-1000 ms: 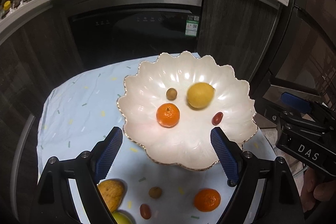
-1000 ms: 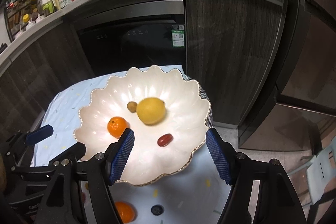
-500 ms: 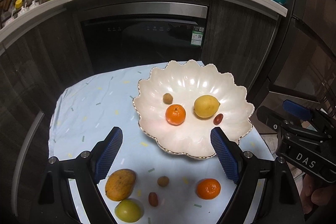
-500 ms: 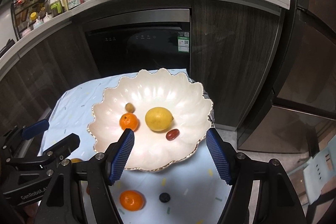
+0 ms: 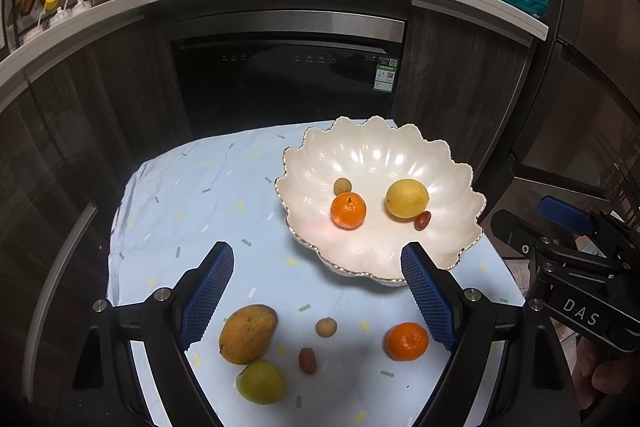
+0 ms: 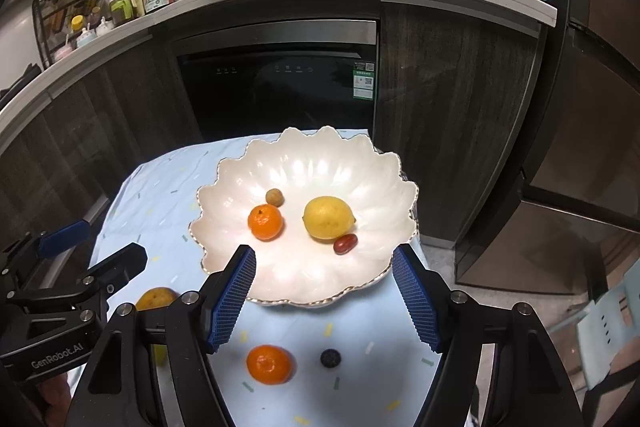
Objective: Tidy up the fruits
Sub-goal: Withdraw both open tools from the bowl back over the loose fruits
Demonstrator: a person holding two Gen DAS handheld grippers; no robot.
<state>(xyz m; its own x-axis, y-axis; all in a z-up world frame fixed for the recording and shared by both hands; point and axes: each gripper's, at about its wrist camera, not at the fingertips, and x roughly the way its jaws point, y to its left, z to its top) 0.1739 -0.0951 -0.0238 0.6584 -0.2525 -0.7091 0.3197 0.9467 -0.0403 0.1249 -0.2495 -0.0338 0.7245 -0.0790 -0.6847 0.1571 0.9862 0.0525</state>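
While both claws hang apart and empty above the worktop (image 5: 168, 195), the fruit lies in two groups. The white bowl (image 5: 452, 163) holds four pieces: one orange (image 5: 348, 210), one lemon (image 5: 407, 198), one longan (image 5: 343, 185) and one red date (image 5: 422, 220) that touches the lemon. Outside the bowl, on the pale blue cloth nearer the cameras, the left view shows five more: one mango (image 5: 247, 333), one green fruit (image 5: 261, 381) touching it, a second longan (image 5: 326, 327), a second date (image 5: 307, 360) and a second orange (image 5: 407, 341). The right view adds one dark berry (image 6: 330, 357) just beside that orange. The left claw (image 5: 318, 301) hovers over the loose fruit; the right claw (image 6: 324, 297) hovers over the bowl's near rim.
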